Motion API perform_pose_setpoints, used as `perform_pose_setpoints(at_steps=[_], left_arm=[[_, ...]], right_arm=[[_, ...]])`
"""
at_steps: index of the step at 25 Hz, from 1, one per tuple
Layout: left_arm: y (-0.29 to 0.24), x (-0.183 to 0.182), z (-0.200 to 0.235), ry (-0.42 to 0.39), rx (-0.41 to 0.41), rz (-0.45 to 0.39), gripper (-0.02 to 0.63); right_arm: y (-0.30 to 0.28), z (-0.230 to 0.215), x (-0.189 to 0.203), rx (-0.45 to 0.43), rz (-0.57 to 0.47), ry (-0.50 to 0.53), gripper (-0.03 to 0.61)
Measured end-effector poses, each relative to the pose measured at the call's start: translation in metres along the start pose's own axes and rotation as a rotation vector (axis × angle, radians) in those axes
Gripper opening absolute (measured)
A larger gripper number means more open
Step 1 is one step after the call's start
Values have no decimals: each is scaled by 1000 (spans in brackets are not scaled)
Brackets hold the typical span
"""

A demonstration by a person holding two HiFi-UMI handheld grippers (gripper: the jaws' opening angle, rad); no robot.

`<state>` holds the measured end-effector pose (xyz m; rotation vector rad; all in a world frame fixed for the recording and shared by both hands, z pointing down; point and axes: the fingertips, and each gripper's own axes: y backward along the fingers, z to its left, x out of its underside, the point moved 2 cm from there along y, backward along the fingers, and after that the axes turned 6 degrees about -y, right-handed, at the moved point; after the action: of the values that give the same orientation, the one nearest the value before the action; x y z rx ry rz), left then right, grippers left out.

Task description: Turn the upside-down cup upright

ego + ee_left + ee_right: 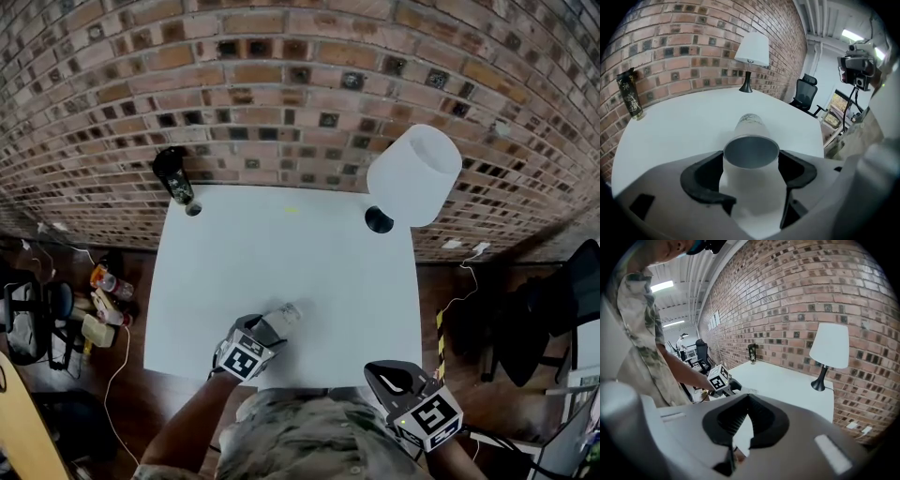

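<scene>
Left gripper [751, 161] jaws clasp the tilted cup [750, 129].

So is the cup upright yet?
No, it is tipped on its side. The cup lies lengthwise between the jaws of the left gripper, one round end facing that gripper's camera.

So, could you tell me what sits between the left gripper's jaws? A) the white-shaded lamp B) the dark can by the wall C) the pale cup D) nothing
C: the gripper's own view shows the cup lying between the pads of the left gripper, which touch its sides.
</scene>
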<state>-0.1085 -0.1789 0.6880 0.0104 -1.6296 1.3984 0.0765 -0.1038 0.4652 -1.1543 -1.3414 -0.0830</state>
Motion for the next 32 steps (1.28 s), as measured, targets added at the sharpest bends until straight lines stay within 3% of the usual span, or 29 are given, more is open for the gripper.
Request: perform_pose_setpoints(at_steps=[9, 15, 18, 22, 24, 27, 32], left_arm=[[1, 3, 0, -40, 17, 36, 403], [31, -35, 0, -88, -55, -22, 436], [12, -54, 0, -163, -40, 93, 432], [-31, -56, 15, -282, -69, 384, 355], [-42, -54, 18, -320, -71, 486, 320], [-48, -57, 19, -338, -76, 536, 302], [-47, -57, 19, -310, -51, 525, 295]], right_arm=[[11, -5, 3, 33, -19, -20, 2], [20, -16, 5, 38, -39, -41, 3], [24, -22, 9, 31, -25, -38, 2], [28, -27, 4, 10, -40, -19, 2], [32, -31, 5, 11, -35, -16, 2], [40, -41, 8, 24, -31, -32, 2], [44, -51, 17, 30, -26, -53, 2]])
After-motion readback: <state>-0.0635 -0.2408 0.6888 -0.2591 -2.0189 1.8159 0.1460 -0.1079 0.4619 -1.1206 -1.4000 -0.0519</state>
